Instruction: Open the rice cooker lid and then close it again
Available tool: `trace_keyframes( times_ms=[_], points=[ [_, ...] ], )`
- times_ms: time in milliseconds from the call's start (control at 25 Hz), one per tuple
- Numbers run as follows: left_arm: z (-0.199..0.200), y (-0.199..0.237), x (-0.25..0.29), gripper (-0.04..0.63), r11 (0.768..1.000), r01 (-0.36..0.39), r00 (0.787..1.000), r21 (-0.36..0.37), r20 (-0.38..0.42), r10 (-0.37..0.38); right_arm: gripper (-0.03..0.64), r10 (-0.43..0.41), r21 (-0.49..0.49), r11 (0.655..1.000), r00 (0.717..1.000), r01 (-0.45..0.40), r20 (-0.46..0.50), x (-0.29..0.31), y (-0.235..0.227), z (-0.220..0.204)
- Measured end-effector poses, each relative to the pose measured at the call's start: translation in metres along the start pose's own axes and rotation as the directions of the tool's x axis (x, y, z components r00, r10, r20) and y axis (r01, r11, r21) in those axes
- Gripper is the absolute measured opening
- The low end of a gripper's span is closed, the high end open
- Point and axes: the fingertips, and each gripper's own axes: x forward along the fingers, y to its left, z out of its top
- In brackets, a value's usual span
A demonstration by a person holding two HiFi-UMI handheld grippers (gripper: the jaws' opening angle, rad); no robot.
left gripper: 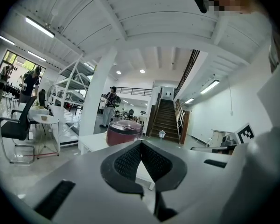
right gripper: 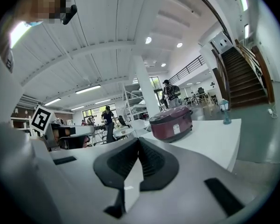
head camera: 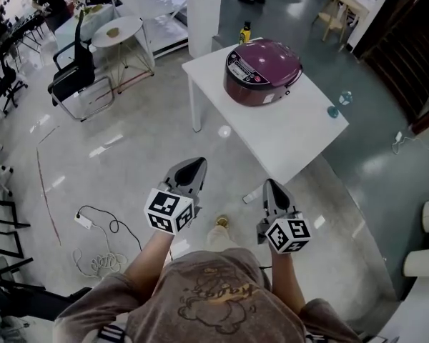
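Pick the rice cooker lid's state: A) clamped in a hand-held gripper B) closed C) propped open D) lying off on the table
B: the cooker stands on the table with its lid flat down. The left hand-held gripper and right hand-held gripper are both short of the table, touching nothing.

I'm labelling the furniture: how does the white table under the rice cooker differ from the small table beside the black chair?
The white rectangular table is straight-edged on thick legs; the small round white table stands on thin rod legs. The rectangular table carries the maroon round rice cooker; the round table holds one small brownish item. Both tops are white.
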Motion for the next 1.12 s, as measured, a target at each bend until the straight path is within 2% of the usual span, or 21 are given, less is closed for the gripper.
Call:
trace_keyframes(
  times_ms=[640,1120],
  points=[
    [0.025,0.021,0.107,0.020,0.996,-0.085,0.996,0.026,0.002,0.085,0.002,0.110,0.009,0.994,0.994,-0.110,0.000,0.100,-0.080,0.045],
    [0.042,0.047,0.171,0.020,0.999,-0.037,0.999,0.025,0.026,0.036,0.002,0.073,-0.009,0.997,0.997,-0.073,0.004,0.150,-0.114,0.061]
  ],
)
